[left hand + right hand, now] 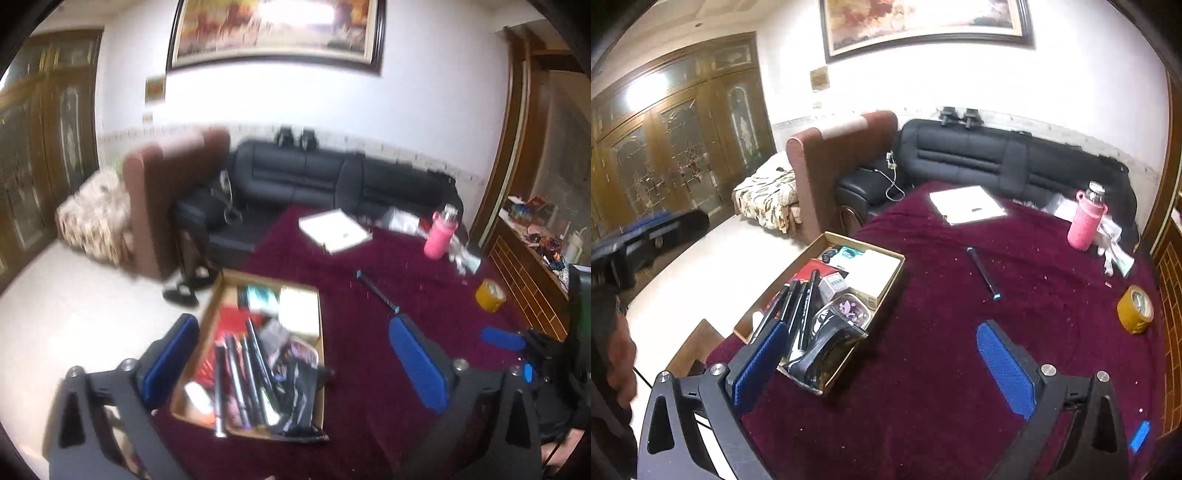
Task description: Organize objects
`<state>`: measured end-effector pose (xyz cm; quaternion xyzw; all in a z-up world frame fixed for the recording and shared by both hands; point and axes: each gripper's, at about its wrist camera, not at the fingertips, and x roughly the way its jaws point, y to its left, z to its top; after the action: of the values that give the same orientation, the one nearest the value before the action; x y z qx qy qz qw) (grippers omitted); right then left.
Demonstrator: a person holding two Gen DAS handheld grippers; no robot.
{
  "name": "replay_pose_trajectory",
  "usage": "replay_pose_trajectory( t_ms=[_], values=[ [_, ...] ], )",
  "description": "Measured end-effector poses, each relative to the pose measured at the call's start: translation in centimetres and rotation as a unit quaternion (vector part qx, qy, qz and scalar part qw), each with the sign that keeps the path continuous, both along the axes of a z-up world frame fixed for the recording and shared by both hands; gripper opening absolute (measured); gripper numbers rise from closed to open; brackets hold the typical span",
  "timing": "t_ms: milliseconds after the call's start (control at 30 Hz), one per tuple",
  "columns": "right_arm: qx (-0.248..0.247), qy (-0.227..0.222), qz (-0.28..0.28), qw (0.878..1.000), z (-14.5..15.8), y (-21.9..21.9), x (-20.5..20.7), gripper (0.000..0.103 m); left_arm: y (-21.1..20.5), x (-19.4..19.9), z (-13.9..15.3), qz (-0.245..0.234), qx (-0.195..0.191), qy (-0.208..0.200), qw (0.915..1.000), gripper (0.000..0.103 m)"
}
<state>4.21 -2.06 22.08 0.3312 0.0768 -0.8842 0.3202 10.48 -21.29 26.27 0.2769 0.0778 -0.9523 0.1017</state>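
Observation:
An open cardboard box [207, 314] [891, 277] stands at the left edge of the maroon-covered table [960, 387]. It holds several dark pens [243, 373] [803, 310], a black pouch [827, 350], a white box and small items. A dark pen with a blue tip [376, 291] [982, 273] lies loose on the cloth. My left gripper [295, 358] hangs open above the box's near end, nothing between its blue pads. The right gripper [882, 362] is open too, above the cloth beside the box, holding nothing.
A pink bottle [1084, 225], a white notebook [967, 208] and crumpled papers sit at the table's far side. A yellow tape roll [1136, 308] lies at the right edge. Behind are a black sofa [997, 158] and a brown chair [827, 170]; pale floor lies left.

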Motion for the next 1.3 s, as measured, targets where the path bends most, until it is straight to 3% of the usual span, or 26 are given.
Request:
replay_pose_trajectory(
  t_ms=[100,233,300,400,500,667,767,867,1000,1300],
  values=[
    [-0.011,-0.021,0.017,1.0,-0.6,-0.2,0.6,0.103,0.7,1.3,1.4,0.021,-0.043,0.005,0.9989,0.103],
    [-0.008,-0.007,0.034,0.999,-0.4,-0.9,1.5,0.103,0.8,2.5,1.9,0.019,-0.03,0.018,0.9992,0.103],
    [-0.006,0.002,0.047,0.999,-0.3,-1.5,2.3,0.103,0.8,2.8,1.6,0.028,-0.035,0.006,0.999,0.103],
    [-0.002,-0.001,0.06,0.998,-0.5,-2.3,2.8,0.103,1.0,2.7,0.8,0.045,-0.085,-0.03,0.9949,0.103],
    [0.0,-0.015,0.071,0.997,-0.8,-3.0,2.9,0.103,0.5,3.7,0.1,0.09,-0.108,-0.038,0.9893,0.103],
    [0.007,-0.016,0.085,0.996,-1.0,-3.9,3.5,0.103,-1.4,5.1,-0.9,0.11,-0.086,-0.038,0.9895,0.103],
    [0.015,-0.011,0.095,0.995,-1.1,-4.5,4.0,0.103,-2.7,6.7,-1.0,0.089,-0.034,-0.003,0.9955,0.103],
    [0.025,-0.008,0.102,0.994,-1.1,-5.0,4.4,0.103,-4.2,8.0,-1.1,0.092,0.004,0.032,0.9952,0.103],
    [0.032,-0.005,0.106,0.994,-1.1,-5.3,4.7,0.103,-4.5,7.6,-1.5,0.142,-0.055,-0.009,0.9884,0.103],
    [0.044,-0.01,0.111,0.993,-1.4,-6.2,4.9,0.103,-6.1,6.7,-3.9,0.153,-0.048,-0.097,0.9823,0.103]
  ],
)
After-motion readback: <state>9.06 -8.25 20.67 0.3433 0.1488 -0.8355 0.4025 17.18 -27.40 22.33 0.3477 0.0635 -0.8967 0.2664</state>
